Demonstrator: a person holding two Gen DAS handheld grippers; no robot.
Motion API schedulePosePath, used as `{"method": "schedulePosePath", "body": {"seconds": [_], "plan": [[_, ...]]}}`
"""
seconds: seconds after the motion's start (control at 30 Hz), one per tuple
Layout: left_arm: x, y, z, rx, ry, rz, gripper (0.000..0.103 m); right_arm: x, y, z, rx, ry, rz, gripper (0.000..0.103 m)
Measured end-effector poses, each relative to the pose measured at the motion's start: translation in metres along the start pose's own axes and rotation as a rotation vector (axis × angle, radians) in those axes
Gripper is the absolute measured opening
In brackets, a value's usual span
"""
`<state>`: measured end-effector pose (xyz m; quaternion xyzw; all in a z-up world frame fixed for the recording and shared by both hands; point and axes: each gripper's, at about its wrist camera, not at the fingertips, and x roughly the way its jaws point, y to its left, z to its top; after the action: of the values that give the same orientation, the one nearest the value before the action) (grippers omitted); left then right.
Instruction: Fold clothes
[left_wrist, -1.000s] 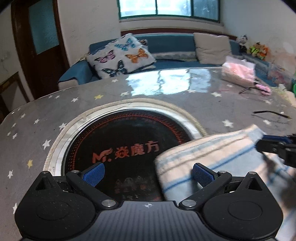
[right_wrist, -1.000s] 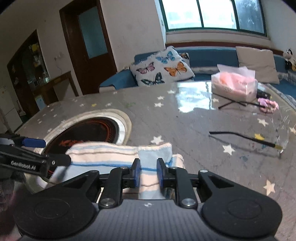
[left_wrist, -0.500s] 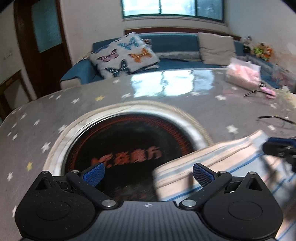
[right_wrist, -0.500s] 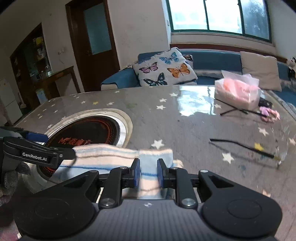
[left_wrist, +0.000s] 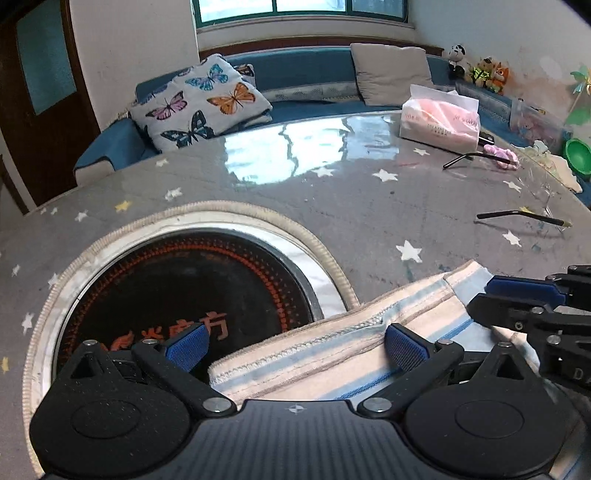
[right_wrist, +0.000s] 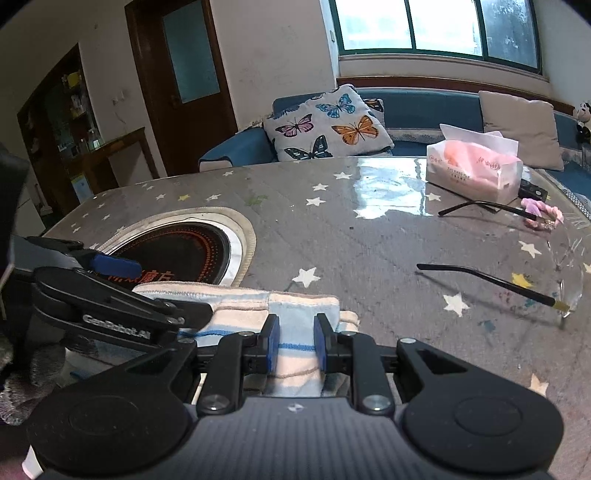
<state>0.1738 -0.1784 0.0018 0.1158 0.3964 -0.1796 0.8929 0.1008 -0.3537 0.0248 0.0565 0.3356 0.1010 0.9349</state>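
A folded cloth (left_wrist: 314, 354) with cream, pink and blue stripes lies on the grey star-patterned table (left_wrist: 369, 206), its left end over the rim of the round black hot plate (left_wrist: 177, 288). My left gripper (left_wrist: 295, 347) is open wide just above the cloth's left end, one finger on each side of it and neither pressing. My right gripper (right_wrist: 296, 345) is shut on a fold of the cloth (right_wrist: 299, 306) at its right end. In the left wrist view the right gripper (left_wrist: 491, 297) comes in from the right. The left gripper (right_wrist: 162, 291) shows at the left of the right wrist view.
A pink tissue pack (right_wrist: 476, 170) stands at the far right of the table. Spectacles with thin black arms (right_wrist: 484, 280) and a pink hair tie (right_wrist: 543, 214) lie near it. A blue sofa with a butterfly cushion (left_wrist: 199, 103) runs behind the table, and a green bowl (left_wrist: 578, 155) sits at its right end.
My left gripper has moved right over the cloth's left end, closer to the right gripper, and stayed open. The right gripper has kept its grip and barely moved.
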Motion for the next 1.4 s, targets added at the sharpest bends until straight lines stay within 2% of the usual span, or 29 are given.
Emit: {"method": "schedulePosePath", "body": {"seconds": [0.27, 0.4, 0.43, 0.53, 0.67, 0.87, 1.13, 1.27, 1.4], "plan": [[-0.012, 0.007, -0.003, -0.016, -0.009, 0.0, 0.103, -0.009, 0.0, -0.001, -0.001, -0.018, 0.01, 0.02], [-0.027, 0.012, -0.012, -0.013, -0.014, 0.016, 0.103, -0.027, 0.015, -0.005, -0.07, -0.04, 0.01, 0.02], [-0.031, 0.013, -0.016, -0.012, -0.015, 0.016, 0.103, -0.031, 0.02, -0.007, -0.097, -0.043, 0.012, 0.022], [-0.043, 0.015, -0.028, -0.001, -0.019, 0.017, 0.103, -0.043, 0.036, -0.016, -0.175, -0.046, 0.027, 0.039], [-0.061, 0.017, -0.047, 0.016, -0.028, 0.013, 0.103, -0.054, 0.055, -0.031, -0.246, -0.035, 0.052, 0.039], [-0.086, 0.015, -0.08, 0.028, -0.038, -0.004, 0.103, -0.066, 0.07, -0.057, -0.268, -0.003, 0.074, 0.04], [-0.11, 0.013, -0.122, 0.029, -0.055, -0.012, 0.103, -0.1, 0.071, -0.083, -0.233, -0.022, 0.085, 0.042], [-0.118, 0.011, -0.134, 0.067, -0.074, 0.006, 0.103, -0.116, 0.06, -0.088, -0.176, -0.048, 0.065, 0.044], [-0.119, 0.017, -0.137, 0.054, -0.062, 0.019, 0.103, -0.116, 0.045, -0.095, -0.115, -0.024, 0.063, 0.044]]}}
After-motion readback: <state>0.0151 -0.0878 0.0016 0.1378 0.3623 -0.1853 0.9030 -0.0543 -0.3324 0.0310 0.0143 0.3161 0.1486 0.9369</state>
